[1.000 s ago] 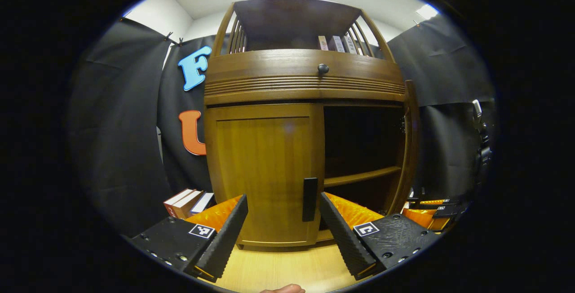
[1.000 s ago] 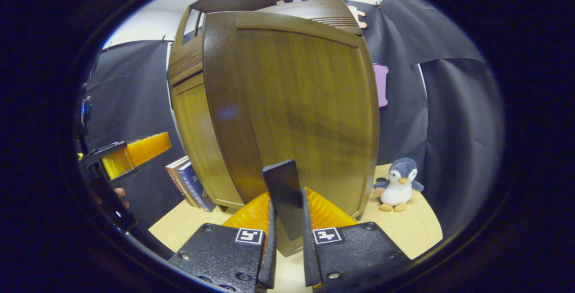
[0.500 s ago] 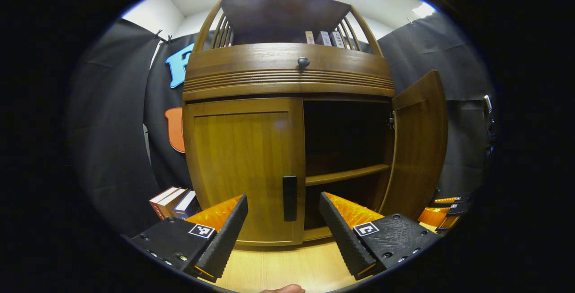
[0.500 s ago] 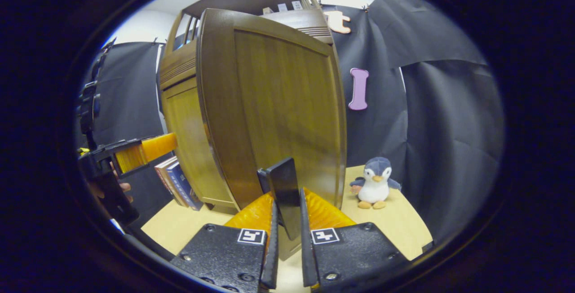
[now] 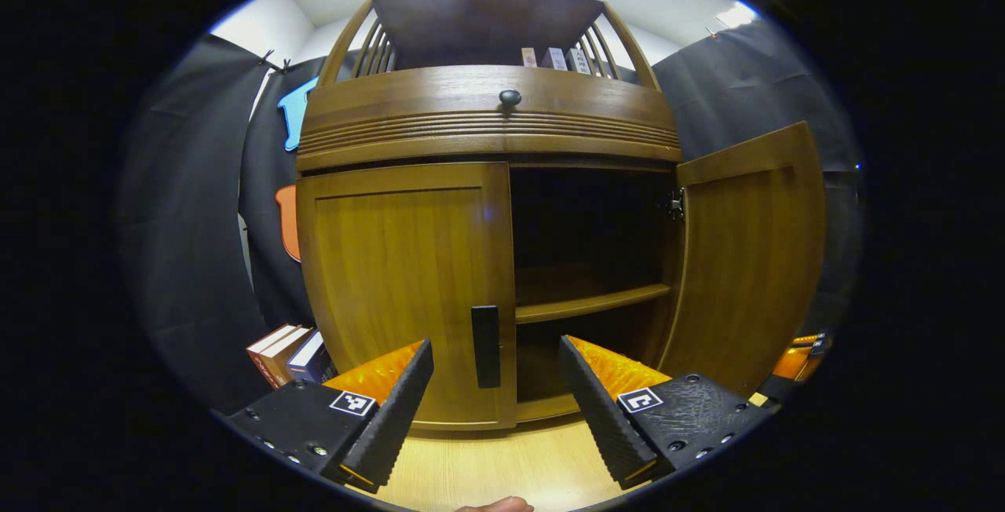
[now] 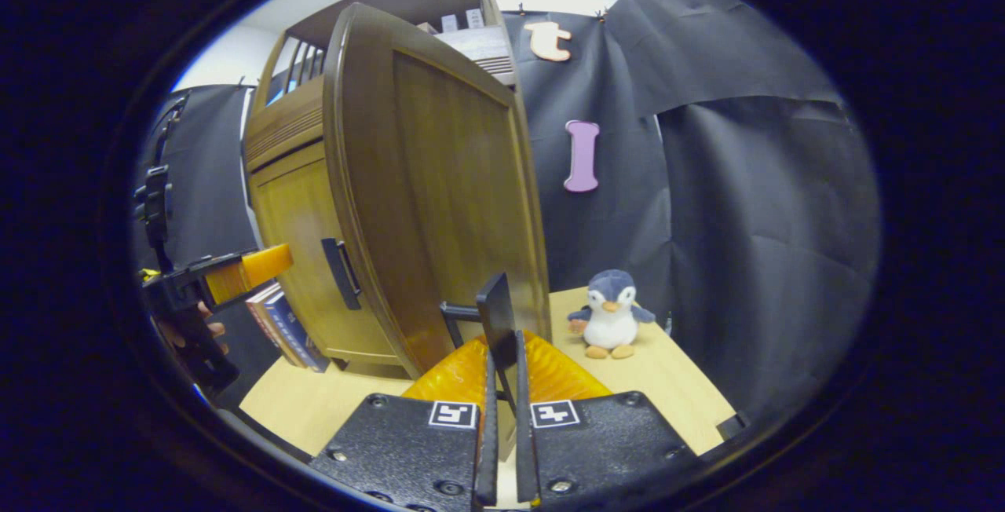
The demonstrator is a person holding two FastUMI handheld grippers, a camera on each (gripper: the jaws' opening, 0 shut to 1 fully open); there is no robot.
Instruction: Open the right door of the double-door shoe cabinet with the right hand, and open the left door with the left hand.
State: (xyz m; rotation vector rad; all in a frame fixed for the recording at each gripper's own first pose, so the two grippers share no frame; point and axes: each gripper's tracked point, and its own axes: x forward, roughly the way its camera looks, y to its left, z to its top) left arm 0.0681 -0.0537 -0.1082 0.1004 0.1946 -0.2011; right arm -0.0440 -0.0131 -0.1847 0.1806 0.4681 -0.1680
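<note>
The wooden shoe cabinet [image 5: 487, 115] stands on a light table. Its left door [image 5: 400, 276] is closed, with a dark vertical handle [image 5: 485, 345] at its inner edge. My left gripper [image 5: 495, 406] is open just in front of that handle, one finger on each side and apart from it. The right door [image 5: 746, 261] stands swung wide, baring a dark inside with a shelf [image 5: 593, 304]. In the right gripper view my right gripper [image 6: 502, 359] is shut on the right door's handle [image 6: 497, 316], with the right door [image 6: 440, 182] seen nearly edge-on.
Books [image 5: 286, 351] lean beside the cabinet's left side. A penguin plush [image 6: 608, 314] sits on the table [image 6: 667, 378] to the right of the open door. The left gripper [image 6: 212, 284] and a hand show at the left edge of the right gripper view.
The right door has swung further open, carried by my right gripper. My left gripper has drawn closer to the left door's handle and stays open.
</note>
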